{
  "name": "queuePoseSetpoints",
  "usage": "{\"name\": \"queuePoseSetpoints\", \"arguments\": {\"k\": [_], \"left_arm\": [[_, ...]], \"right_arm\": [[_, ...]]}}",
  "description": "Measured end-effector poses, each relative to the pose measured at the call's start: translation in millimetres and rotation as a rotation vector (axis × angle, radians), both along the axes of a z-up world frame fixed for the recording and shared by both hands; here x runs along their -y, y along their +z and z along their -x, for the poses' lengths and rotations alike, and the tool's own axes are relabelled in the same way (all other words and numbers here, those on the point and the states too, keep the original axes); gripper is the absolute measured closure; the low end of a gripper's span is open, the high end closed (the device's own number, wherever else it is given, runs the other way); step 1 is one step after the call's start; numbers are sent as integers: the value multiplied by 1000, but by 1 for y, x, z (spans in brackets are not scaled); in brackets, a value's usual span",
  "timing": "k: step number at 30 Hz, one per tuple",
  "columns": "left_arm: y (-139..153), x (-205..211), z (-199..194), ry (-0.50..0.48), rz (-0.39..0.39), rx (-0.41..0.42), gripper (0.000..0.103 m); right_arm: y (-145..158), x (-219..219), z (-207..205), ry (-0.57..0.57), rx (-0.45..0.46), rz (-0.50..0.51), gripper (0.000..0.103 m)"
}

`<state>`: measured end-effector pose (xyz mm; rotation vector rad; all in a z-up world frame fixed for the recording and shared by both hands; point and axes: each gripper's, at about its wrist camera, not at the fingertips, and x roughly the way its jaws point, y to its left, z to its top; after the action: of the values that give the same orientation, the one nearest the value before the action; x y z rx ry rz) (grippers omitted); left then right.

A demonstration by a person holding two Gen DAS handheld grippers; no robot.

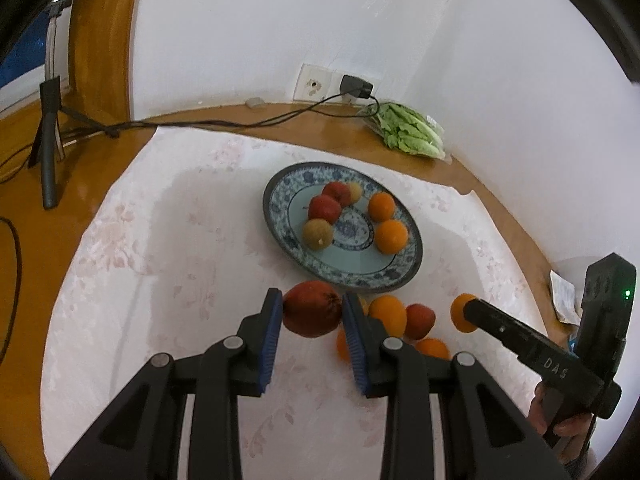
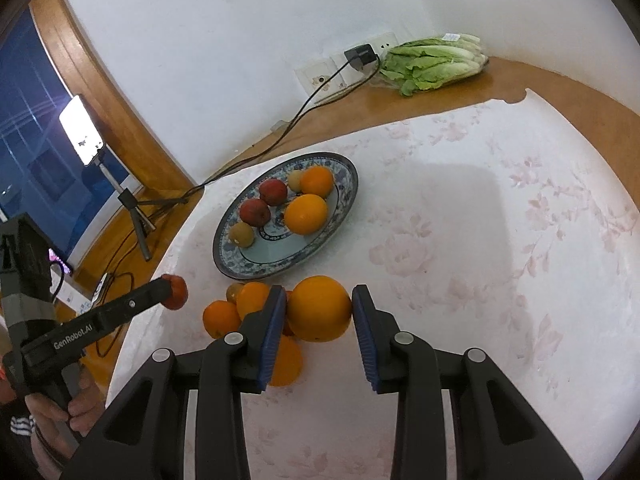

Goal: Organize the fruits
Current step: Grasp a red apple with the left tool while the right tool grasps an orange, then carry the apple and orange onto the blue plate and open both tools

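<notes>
My left tool (image 1: 313, 312) is clamped on a red apple (image 1: 312, 309), my right tool (image 2: 319, 307) on an orange (image 2: 319, 309), both just in front of the plate (image 1: 276, 192). Loose fruit (image 2: 221, 318) crowds between them on the surface (image 2: 480, 208); lettuce (image 2: 434, 63) lies by the wall.

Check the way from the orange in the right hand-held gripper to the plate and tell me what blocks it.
Nothing visible blocks it. The right hand-held gripper holds the orange just short of the plate, whose near part is bare. The loose fruit lies to its left.
</notes>
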<state>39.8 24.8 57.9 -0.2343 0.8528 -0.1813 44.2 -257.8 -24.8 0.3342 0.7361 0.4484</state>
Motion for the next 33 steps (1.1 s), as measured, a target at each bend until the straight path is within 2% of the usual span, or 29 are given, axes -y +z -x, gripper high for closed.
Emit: {"name": "queuePoseSetpoints", "arguments": {"k": [11, 16, 28, 33], "left_arm": [[18, 12, -19, -31, -81, 42, 71], [19, 15, -35, -34, -86, 45, 71], [-2, 20, -78, -21, -120, 21, 71], [-12, 19, -88, -13, -112, 6, 71]], "right_arm": [[20, -7, -8, 21, 47, 48, 68], [30, -12, -19, 18, 74, 85, 68], [32, -28, -62, 14, 100, 174, 68], [23, -28, -79, 6, 76, 162, 68]]}}
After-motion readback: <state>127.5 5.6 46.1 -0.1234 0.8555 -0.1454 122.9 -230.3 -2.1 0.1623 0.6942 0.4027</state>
